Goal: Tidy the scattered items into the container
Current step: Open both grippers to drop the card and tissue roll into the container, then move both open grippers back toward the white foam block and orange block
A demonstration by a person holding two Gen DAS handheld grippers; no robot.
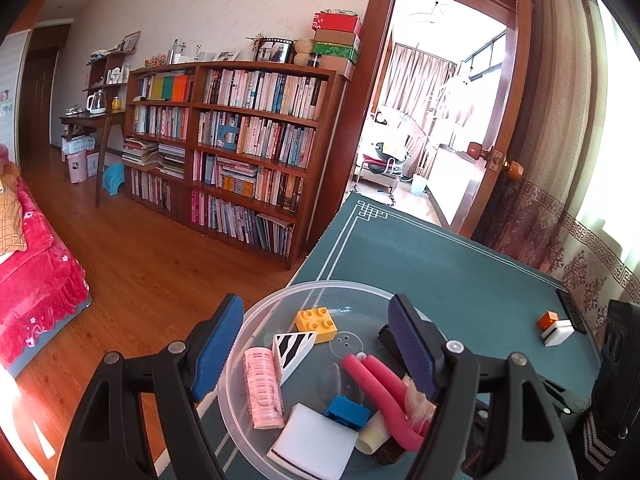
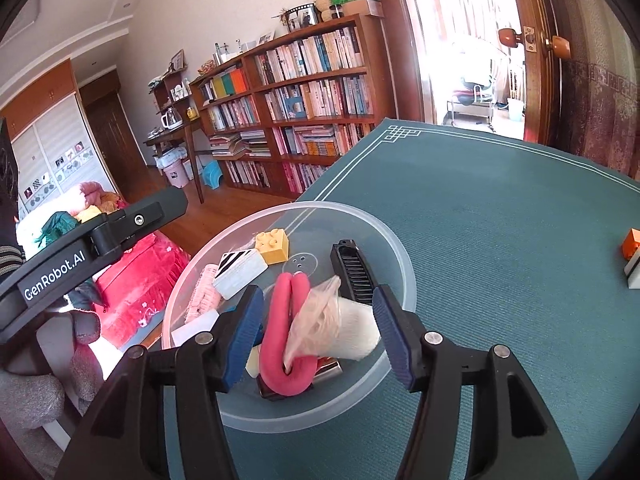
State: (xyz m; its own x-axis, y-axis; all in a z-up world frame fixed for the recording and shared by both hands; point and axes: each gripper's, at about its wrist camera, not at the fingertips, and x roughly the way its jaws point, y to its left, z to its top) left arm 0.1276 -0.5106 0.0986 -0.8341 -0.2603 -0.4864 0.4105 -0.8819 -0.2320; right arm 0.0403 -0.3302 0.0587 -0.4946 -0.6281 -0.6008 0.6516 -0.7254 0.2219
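The right gripper (image 2: pixel 316 334) hangs over the clear plastic container (image 2: pixel 394 240) with its jaws spread wide and nothing pinched between them; a crumpled clear bag (image 2: pixel 320 316) and a white cloth-like wad (image 2: pixel 356 334) sit in the gap, lying on a bent pink foam roller (image 2: pixel 286 344). The left gripper (image 1: pixel 316 344) is likewise wide open and empty above the same container (image 1: pixel 320 286), framing a yellow building brick (image 1: pixel 315 320), a striped wedge block (image 1: pixel 292 346), a pink hair roller (image 1: pixel 263 388), a white sponge (image 1: pixel 316 442) and a blue clip (image 1: pixel 347 412).

What remains out is the small orange-and-white block (image 1: pixel 554 328), lying well apart on the green table mat (image 1: pixel 460 272) near its far right edge (just beside a dark phone-like slab). It looks rigid, light and hard-faced, probably a little slick, so flat opposite sides are the place to pinch, low on the body. It may be two separate pieces that could part if only the top is held.
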